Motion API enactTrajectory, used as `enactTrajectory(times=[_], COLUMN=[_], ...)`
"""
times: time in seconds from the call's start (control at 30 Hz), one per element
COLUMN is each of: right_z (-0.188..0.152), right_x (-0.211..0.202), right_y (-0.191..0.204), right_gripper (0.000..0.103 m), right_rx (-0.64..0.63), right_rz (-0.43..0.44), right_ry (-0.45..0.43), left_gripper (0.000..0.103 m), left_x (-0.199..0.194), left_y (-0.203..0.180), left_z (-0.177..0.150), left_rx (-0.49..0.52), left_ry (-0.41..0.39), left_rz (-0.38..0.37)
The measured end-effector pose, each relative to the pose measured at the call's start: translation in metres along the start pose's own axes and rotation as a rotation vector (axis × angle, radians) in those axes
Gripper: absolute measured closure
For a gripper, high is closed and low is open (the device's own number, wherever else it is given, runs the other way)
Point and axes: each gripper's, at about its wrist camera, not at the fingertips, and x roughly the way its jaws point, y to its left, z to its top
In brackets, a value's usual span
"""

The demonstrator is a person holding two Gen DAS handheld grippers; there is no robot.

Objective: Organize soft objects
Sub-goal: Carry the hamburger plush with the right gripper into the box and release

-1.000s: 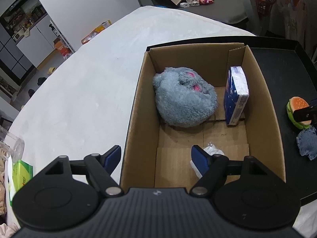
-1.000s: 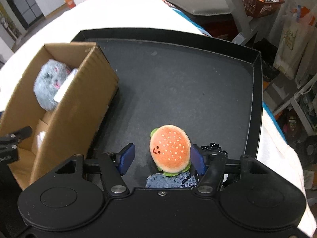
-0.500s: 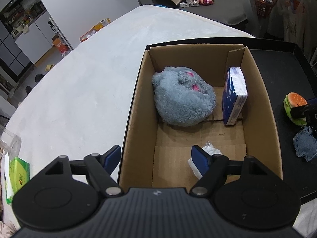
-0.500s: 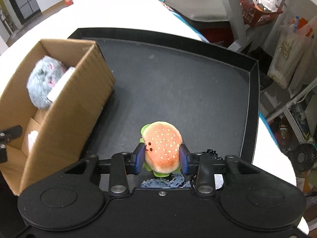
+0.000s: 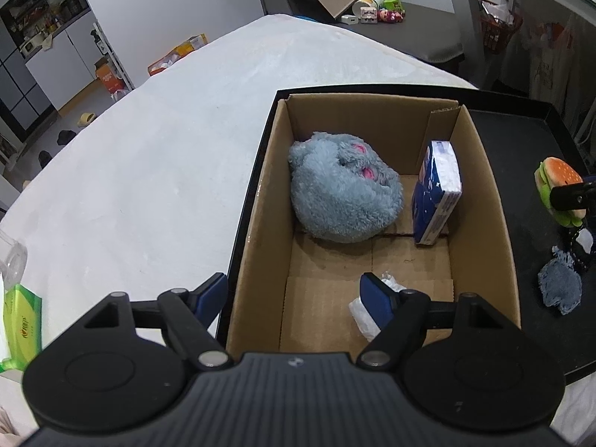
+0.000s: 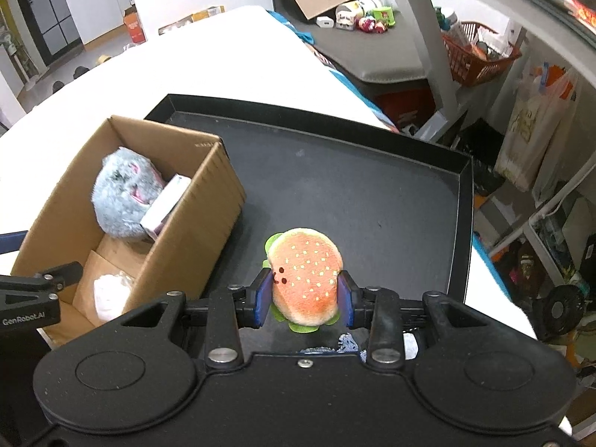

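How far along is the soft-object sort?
Done: fluffy grey plush, blue tissue pack and white crumpled wad sit in the cardboard box. In hand: right gripper clamps the burger plush. Left: blue-grey cloth on the black tray.

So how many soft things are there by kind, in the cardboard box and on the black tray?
Plush toys: 2, the grey fluffy plush in the box and the burger plush in the right gripper.
Tissue packs: 1, the blue tissue pack.
White crumpled items: 1, the white wad.
Blue cloth pieces: 1, the denim scrap.
Total: 5
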Motion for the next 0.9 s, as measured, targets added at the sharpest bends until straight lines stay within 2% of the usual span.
enactTrajectory(times=[0.43, 0.9], right_z=[0.016, 0.032], right_x=[-0.029, -0.055], right_y=[0.010, 0.035], right_gripper=[0.067, 0.067], right_rx=[0.003, -0.001], right_rz=[-0.029, 0.006], right_ry=[-0.092, -0.161], left_gripper=[0.026, 0.026], left_x=[-0.002, -0.004], left_y=[0.015, 0.031], left_z=[-0.003, -0.007], left_rx=[-0.060, -0.128], left_ry=[-0.019, -0.032], left_rz=[-0.052, -0.071])
